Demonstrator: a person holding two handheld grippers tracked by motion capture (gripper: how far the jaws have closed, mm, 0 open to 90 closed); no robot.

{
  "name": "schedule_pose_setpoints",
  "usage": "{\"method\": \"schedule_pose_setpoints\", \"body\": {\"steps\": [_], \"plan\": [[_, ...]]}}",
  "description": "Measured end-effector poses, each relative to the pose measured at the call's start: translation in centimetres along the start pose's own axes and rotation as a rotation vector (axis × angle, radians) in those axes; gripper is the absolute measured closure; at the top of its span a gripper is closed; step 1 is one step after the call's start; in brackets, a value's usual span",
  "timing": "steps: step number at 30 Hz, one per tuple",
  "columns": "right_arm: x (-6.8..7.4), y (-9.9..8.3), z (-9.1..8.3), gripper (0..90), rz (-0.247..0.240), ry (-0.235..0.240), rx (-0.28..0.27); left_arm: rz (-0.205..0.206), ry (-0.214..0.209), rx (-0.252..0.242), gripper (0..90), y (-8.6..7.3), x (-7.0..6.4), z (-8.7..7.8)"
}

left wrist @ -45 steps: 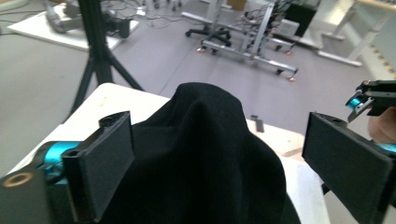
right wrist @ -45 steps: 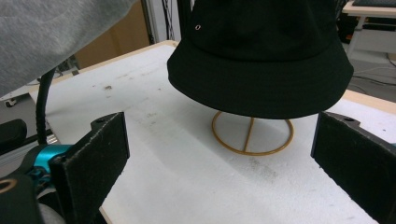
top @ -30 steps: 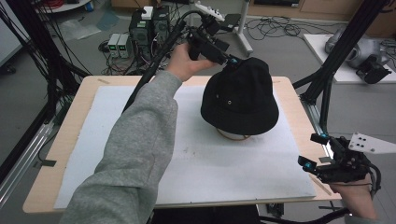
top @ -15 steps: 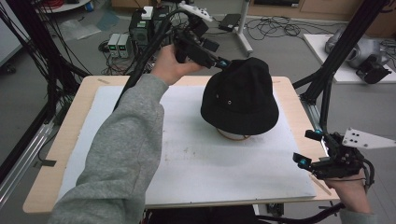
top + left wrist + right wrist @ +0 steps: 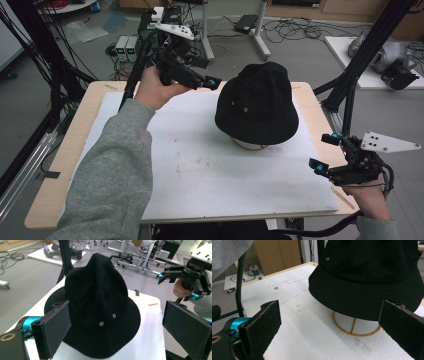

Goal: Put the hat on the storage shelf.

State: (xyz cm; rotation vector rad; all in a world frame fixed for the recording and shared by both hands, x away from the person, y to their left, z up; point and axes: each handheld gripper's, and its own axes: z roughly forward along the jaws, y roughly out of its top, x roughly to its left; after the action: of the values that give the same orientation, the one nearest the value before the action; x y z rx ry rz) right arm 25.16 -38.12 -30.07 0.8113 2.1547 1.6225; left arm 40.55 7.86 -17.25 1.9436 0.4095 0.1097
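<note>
A black bucket hat (image 5: 257,102) sits on a gold wire stand (image 5: 248,145) at the middle right of the white board. My left gripper (image 5: 206,72) hovers open just left of the hat's crown, apart from it. In the left gripper view the hat (image 5: 97,305) fills the space ahead of my wide-open left gripper (image 5: 115,315). My right gripper (image 5: 322,151) stands open near the board's right edge, level with the hat's brim. In the right gripper view the hat (image 5: 372,277) and stand (image 5: 354,327) lie beyond my open right gripper (image 5: 329,315).
The white foam board (image 5: 200,170) covers a wooden table (image 5: 65,165). Black frame posts (image 5: 360,65) rise at the right and left. Cables and equipment boxes (image 5: 127,47) lie on the floor behind the table.
My left gripper has drawn back from the top of the hat to the left and slightly nearer. The right gripper has edged a little left. The hat has not moved.
</note>
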Motion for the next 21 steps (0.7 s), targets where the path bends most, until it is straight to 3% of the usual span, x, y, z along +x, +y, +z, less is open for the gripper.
{"method": "schedule_pose_setpoints", "body": {"steps": [9,13,21], "plan": [[-0.9,0.2,0.3,3.4,0.011,-0.002,-0.019,-0.003,0.031,-0.043,8.6,-2.5,-0.8,-2.4],[-1.1,0.1,0.2,3.4,0.019,-0.005,-0.031,0.010,0.078,-0.045,8.6,-3.6,-1.4,-3.1],[-1.2,0.1,-0.3,3.4,0.026,-0.013,-0.046,0.005,0.103,-0.079,8.6,-6.4,-2.7,-4.4]]}}
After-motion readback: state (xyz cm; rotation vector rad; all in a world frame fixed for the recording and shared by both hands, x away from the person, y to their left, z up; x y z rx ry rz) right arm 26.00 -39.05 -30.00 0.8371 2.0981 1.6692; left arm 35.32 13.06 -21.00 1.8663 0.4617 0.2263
